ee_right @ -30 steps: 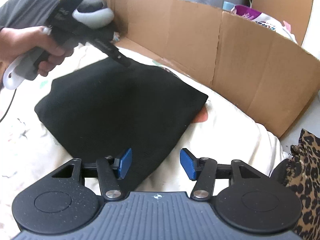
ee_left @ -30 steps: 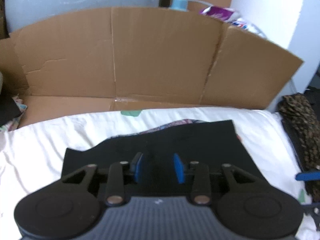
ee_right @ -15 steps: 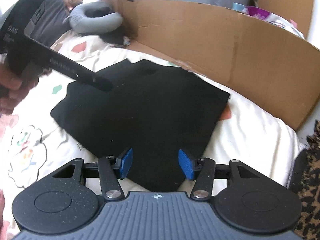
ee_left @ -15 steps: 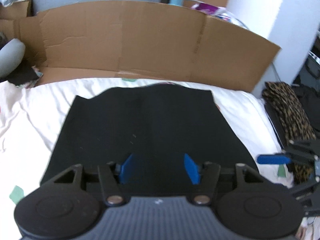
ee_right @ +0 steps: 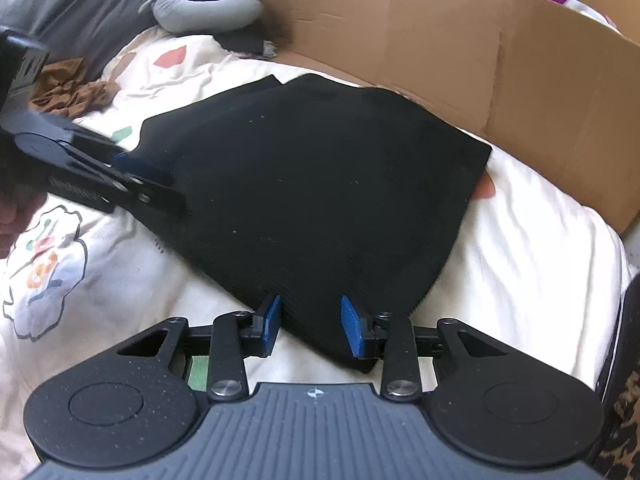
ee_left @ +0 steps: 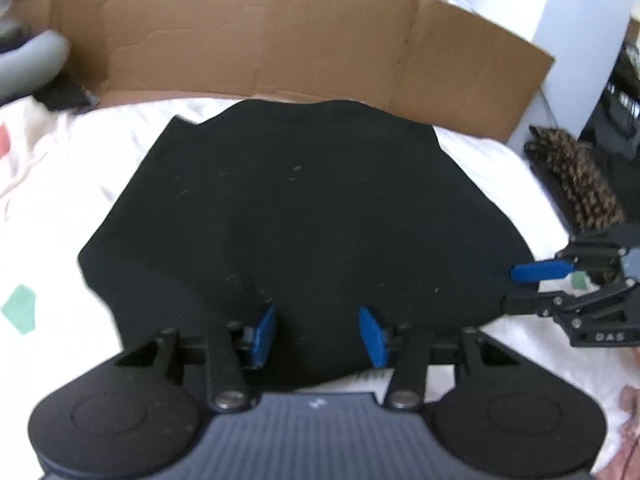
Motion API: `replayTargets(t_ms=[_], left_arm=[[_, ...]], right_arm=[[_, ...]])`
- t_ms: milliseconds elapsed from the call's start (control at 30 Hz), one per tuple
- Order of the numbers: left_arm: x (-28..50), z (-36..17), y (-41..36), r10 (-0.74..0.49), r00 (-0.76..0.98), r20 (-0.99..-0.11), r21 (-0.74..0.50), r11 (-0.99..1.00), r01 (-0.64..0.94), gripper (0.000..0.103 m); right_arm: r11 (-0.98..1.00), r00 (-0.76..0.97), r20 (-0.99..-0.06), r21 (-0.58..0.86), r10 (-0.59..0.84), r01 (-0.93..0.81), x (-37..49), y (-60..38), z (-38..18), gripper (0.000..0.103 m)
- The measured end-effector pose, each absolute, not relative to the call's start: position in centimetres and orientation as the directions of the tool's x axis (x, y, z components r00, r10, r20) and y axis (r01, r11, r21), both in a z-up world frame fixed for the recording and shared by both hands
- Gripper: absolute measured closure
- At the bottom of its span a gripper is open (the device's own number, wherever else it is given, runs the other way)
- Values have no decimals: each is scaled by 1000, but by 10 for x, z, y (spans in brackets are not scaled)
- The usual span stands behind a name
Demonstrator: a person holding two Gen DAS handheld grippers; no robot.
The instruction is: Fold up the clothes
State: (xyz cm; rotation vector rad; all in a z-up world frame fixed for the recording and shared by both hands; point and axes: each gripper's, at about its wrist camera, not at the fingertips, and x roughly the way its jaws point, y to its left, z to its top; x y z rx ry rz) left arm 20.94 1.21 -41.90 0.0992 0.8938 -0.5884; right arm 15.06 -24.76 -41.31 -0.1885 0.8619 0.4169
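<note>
A: Left wrist view: left gripper (ee_left: 318, 334) partly open, jaws closing, near hem of the black garment (ee_left: 304, 216) between its pads; no pinch visible yet. Garment lies flat on the white bedsheet (ee_left: 60, 200), cardboard (ee_left: 280, 40) standing behind it.

B: Right wrist view: right gripper (ee_right: 310, 326) also partly open and closing over the garment's near corner, pads not pressing yet. Leopard-print fabric (ee_right: 624, 420) lies off to the right.

A: Risk, as I judge it: the jaws catch only the top layer, or bedsheet with it. Cause: thin stacked layers on soft bedding.

B: Also uneven timing between the two grippers would likely skew the fold.
</note>
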Motion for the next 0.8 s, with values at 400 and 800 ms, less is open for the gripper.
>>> replayTargets(t_ms=[400, 800], left_arm=[[202, -423, 66, -317, 530, -786, -72, 899, 432, 54], [200, -412, 98, -221, 568, -793, -51, 953, 300, 60]], right_arm=[[916, 574, -782, -10, 242, -400, 144, -265, -416, 74], [955, 562, -774, 202, 291, -217, 137, -302, -408, 74]])
